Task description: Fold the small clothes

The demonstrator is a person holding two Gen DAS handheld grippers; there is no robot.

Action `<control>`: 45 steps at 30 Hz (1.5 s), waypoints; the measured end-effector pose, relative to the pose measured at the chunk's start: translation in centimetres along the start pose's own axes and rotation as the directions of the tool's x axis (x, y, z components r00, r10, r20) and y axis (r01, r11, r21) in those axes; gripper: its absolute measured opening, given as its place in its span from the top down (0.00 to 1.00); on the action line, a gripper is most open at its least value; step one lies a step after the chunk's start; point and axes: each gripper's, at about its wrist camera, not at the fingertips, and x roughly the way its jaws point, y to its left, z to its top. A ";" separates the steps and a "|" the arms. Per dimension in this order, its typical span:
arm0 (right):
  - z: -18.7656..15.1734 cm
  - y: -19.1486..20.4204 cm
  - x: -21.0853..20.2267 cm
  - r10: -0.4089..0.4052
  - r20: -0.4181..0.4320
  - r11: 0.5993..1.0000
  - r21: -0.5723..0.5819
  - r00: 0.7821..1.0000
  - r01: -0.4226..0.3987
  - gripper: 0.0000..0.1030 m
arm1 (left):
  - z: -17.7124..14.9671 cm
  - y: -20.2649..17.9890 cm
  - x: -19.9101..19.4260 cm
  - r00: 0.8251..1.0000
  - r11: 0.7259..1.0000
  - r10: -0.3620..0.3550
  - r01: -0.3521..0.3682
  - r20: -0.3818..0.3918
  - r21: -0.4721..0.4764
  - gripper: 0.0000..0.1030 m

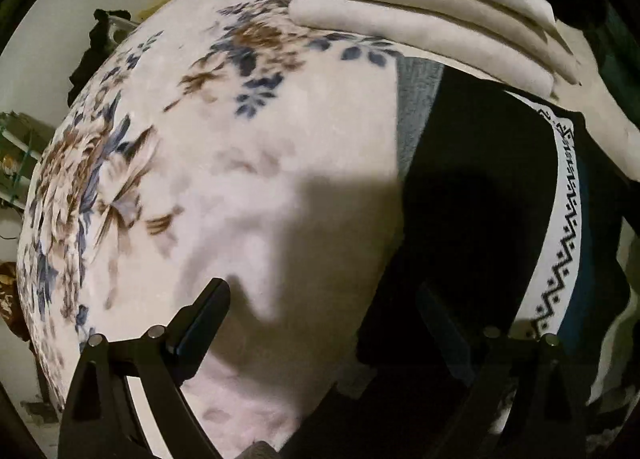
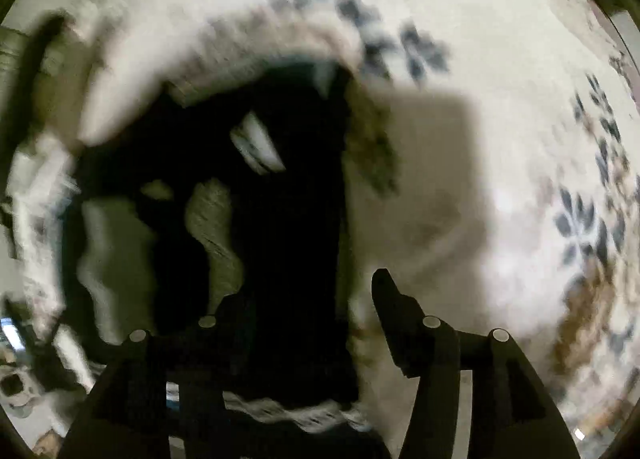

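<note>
Seen from the left wrist: a pale, fleecy blanket printed with blue and brown flowers [image 1: 224,179], spread as the working surface. On its right part, a small black garment with a white band woven in a black zigzag pattern [image 1: 472,187]. Lies flat, long axis running from the near edge of the view up toward the far right, the patterned band [image 1: 560,243] curving along its right-hand side. Beside the garment's upper left edge, a strip of grey knitted fabric [image 1: 418,99], touching it. Above the garment, a hand in a cream glove [image 1: 440,15], fingers stretched leftward over the blanket.

Left gripper [image 1: 320,323]: black fingers spread wide apart, nothing pinched; one fingertip over bare blanket to the left of the garment, the other over the black cloth itself. Whether that fingertip touches the cloth cannot be told.

Seen from the right wrist, heavily blurred: the same black garment [image 2: 288,219] running up the middle-left of the view, long axis near upright, the blanket [image 2: 500,119] to its right. Right gripper [image 2: 308,299]: released, jaws apart, the left finger over the garment, the right finger over blanket just beside the garment's edge. Pads not pressing on cloth.
</note>
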 end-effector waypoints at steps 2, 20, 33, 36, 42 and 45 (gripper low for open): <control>-0.7 -0.7 -1.9 0.058 0.005 0.998 0.037 0.998 -0.059 0.44 | -0.1 1.1 -1.9 0.999 0.999 -0.033 0.033 0.021 -0.017 0.07; 3.5 -11.1 -11.2 0.309 -0.054 0.951 0.047 0.949 -0.307 0.41 | -16.4 -3.9 -17.4 0.997 0.998 -0.017 0.021 0.082 -0.051 0.00; 14.4 -4.7 3.8 0.393 -0.180 0.911 -0.060 0.902 -0.409 0.94 | -30.3 -7.9 -15.9 0.972 0.952 0.198 -0.221 -0.124 -0.212 0.00; 15.3 -4.9 1.8 0.335 -0.080 0.931 -0.127 0.939 -0.343 0.95 | -31.3 -8.7 -15.9 0.972 0.952 0.194 -0.218 -0.129 -0.213 0.00; 15.9 -4.3 3.5 0.235 -0.165 0.949 -0.172 0.958 -0.263 0.78 | -32.4 -10.7 -17.1 0.983 0.972 0.150 -0.166 -0.106 -0.166 0.00; 15.0 -6.0 0.6 0.273 -0.180 0.940 -0.157 0.945 -0.302 0.50 | -33.0 -12.0 -18.6 0.990 0.987 0.117 -0.125 -0.084 -0.100 0.00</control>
